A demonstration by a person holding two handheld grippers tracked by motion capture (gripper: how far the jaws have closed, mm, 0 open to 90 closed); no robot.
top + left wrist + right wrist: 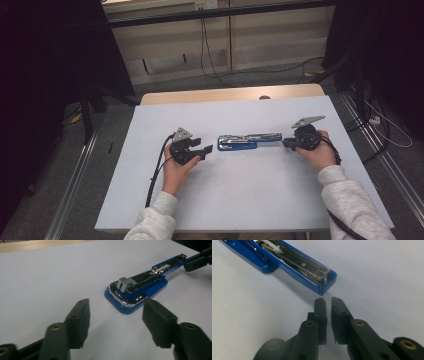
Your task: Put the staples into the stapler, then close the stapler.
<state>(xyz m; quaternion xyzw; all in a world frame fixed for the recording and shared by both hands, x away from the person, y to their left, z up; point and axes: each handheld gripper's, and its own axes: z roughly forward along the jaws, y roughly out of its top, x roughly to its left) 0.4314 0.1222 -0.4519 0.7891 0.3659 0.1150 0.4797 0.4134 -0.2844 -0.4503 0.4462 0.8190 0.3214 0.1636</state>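
Left hand-held gripper [200,145] rests on the white worktop [240,200], jaws spread wide and empty, pointing at the stapler's base end. Blue stapler [247,141] lies mid-worktop between both tools, swung open flat with its metal magazine exposed. Right hand-held gripper [286,143] sits just beside the stapler's far tip, jaws nearly closed, slim gap, gripping nothing.

Just ahead of the left gripper's [113,315] matt black plastic jaws, the stapler [140,288] shows glossy blue plastic and bright chrome metal on the smooth, matt white tabletop [50,277].
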